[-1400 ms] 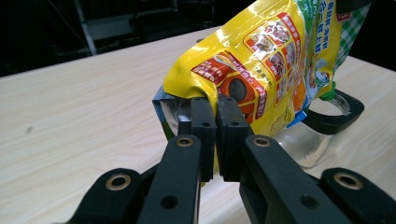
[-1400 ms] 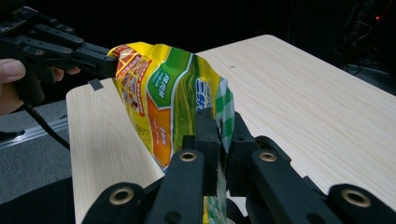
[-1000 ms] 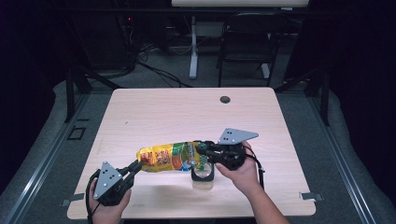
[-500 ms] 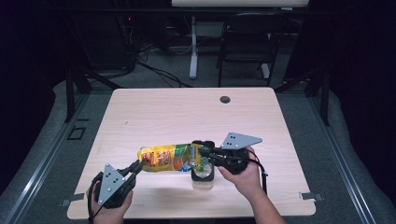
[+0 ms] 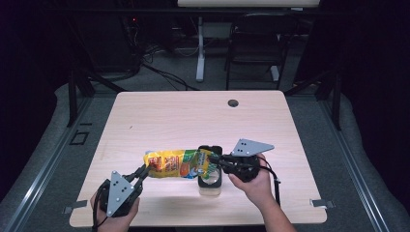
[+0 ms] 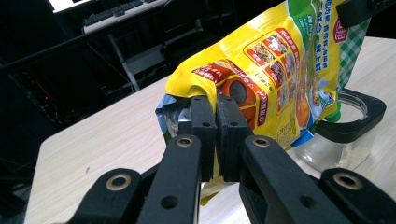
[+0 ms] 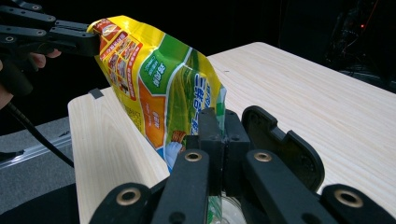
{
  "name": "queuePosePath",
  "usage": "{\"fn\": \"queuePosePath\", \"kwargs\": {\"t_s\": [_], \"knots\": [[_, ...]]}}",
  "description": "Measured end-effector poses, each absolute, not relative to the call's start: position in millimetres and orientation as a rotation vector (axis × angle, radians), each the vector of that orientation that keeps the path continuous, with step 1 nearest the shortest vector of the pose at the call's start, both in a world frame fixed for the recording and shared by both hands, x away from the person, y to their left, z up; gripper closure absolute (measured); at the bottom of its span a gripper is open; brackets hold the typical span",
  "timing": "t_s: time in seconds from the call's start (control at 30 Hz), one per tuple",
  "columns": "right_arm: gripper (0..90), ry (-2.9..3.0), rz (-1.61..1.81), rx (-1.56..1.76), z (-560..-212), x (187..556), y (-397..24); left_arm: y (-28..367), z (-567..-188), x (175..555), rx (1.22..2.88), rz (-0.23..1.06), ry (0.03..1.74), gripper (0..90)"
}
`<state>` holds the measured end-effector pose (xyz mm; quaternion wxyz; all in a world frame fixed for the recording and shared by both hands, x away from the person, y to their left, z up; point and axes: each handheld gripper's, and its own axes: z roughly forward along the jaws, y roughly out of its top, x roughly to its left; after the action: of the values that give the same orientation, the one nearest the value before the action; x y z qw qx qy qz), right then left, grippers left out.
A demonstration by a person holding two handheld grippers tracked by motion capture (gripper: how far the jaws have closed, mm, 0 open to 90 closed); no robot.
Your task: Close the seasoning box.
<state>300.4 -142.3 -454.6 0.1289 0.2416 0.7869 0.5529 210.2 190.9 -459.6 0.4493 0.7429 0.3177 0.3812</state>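
A yellow snack bag (image 5: 176,164) hangs stretched between the two grippers, lifted off the tabletop (image 5: 193,116) at the near middle. Its right end sits over a clear jar (image 5: 210,181) with a black rim that stands on the tabletop just beside the right hand (image 5: 256,186).

The left gripper (image 5: 140,174) is clenched on the bag's left edge: in the left gripper view (image 6: 215,135) the two black jaws stand pressed together with the crimped seam of the bag (image 6: 271,70) pinched between them, and the jar (image 6: 343,135) shows beyond, partly behind the bag. The right gripper (image 5: 215,162) grasps the opposite end; in the right gripper view (image 7: 224,140) the jaws meet on the bag's green and white edge (image 7: 159,79), with the jar's black rim (image 7: 285,144) right behind them. The right jaws have just been closing, with the bag's edge between them.

Compared with a second ago, the bag lies a little flatter and lower at its left end, and the left gripper has shifted slightly nearer the tabletop's front edge; the jar has not moved.

Both forearms come in from the near edge. The left hand (image 5: 116,212) holds its gripper pointing up and to the right, towards the bag; the right hand holds its gripper pointing left, its grey plate (image 5: 251,146) on top.
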Motion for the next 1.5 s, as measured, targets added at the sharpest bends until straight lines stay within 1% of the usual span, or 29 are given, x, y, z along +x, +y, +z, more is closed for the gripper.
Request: {"fn": "queuePosePath", "kwargs": {"t_s": [0.63,1.5], "knots": [[89.8,2.279,1.635,0.739,-459.9,298.8,-149.6,182.3,-453.5,209.2,1.856,1.000,0.748,87.5],[89.9,2.273,1.658,0.773,-465.0,300.1,-156.3,176.4,-446.9,209.6,1.879,1.024,0.708,87.5]]}}
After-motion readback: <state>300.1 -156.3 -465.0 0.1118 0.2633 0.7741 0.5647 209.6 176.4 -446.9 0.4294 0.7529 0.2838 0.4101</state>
